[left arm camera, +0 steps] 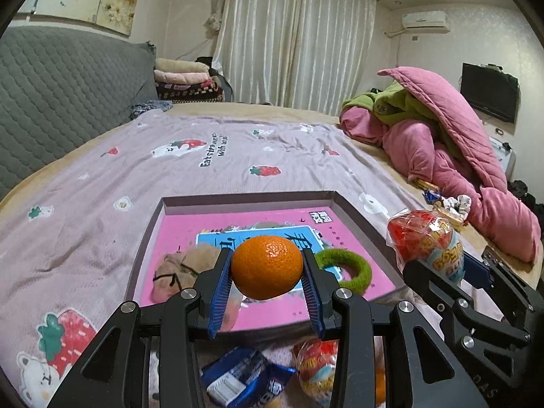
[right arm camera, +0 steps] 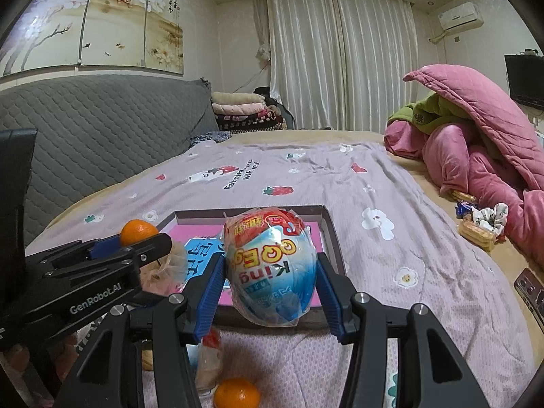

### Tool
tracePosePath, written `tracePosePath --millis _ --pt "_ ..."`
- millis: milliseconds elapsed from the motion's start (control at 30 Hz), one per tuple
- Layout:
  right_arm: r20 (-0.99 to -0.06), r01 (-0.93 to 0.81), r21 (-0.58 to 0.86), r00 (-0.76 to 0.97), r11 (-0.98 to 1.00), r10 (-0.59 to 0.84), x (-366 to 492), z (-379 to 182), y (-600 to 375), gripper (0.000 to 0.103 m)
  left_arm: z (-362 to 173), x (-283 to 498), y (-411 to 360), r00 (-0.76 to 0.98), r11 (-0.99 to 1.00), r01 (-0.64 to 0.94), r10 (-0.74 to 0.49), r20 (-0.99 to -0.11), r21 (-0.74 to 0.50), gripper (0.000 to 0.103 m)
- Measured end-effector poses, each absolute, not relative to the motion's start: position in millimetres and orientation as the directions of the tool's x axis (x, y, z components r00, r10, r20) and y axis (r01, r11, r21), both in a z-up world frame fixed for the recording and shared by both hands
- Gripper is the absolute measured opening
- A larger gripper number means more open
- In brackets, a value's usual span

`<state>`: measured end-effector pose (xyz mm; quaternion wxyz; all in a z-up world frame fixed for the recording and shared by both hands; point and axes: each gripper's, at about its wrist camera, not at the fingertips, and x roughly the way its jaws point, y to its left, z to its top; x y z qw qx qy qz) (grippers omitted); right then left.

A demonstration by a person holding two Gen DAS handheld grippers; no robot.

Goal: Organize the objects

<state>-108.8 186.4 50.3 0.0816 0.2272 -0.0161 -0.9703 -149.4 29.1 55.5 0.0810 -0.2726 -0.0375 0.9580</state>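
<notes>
A bed [left arm camera: 102,204] was seen spread w/ a lilac strawberry-print sheet [right arm camera: 391,183]; a grey quilted headboard [left arm camera: 51,102] was seen at its left edge, and a pink quilt [left arm camera: 459,156] was heaped at its right edge, w/ green fabric tucked under it; a shallow box tray [left arm camera: 238,200] w/ a pink printed base was laid on the sheet, approx. centre; a green fuzzy ring [left arm camera: 357,265] and a beige plush item [left arm camera: 176,265] were lying inside the tray.

The left claw [left arm camera: 267,272] was clamped on an orange mandarin [left arm camera: 267,267], both blue pads pressed to its sides, held above the tray's near half; the right claw [right arm camera: 272,272] was clamped on a wrapped toy egg [right arm camera: 270,265] in red/blue/white film, held just over the tray's near rim; the two claws were side by side, apart.

On the bedding nearer the cameras, below the claws, a blue packet [left arm camera: 244,380] and a second wrapped egg [left arm camera: 316,370] were left; another mandarin [right arm camera: 237,392] was left beside them; small snacks [right arm camera: 476,224] were scattered by the quilt.
</notes>
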Motion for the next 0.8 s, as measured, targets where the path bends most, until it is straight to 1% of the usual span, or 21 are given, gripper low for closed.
tracePosePath --millis 333,800 --pt "-0.425 0.139 0.061 -0.892 -0.988 -0.151 -120.8 58.9 184.7 0.053 59.0 -164.0 33.9 -0.843 -0.985 -0.136 0.171 -0.511 -0.106 0.040" --pt "-0.368 0.101 0.056 -0.923 -0.993 -0.114 -145.5 78.6 187.2 0.053 63.6 -188.3 33.3 -0.848 -0.987 -0.119 0.156 -0.506 -0.104 0.040"
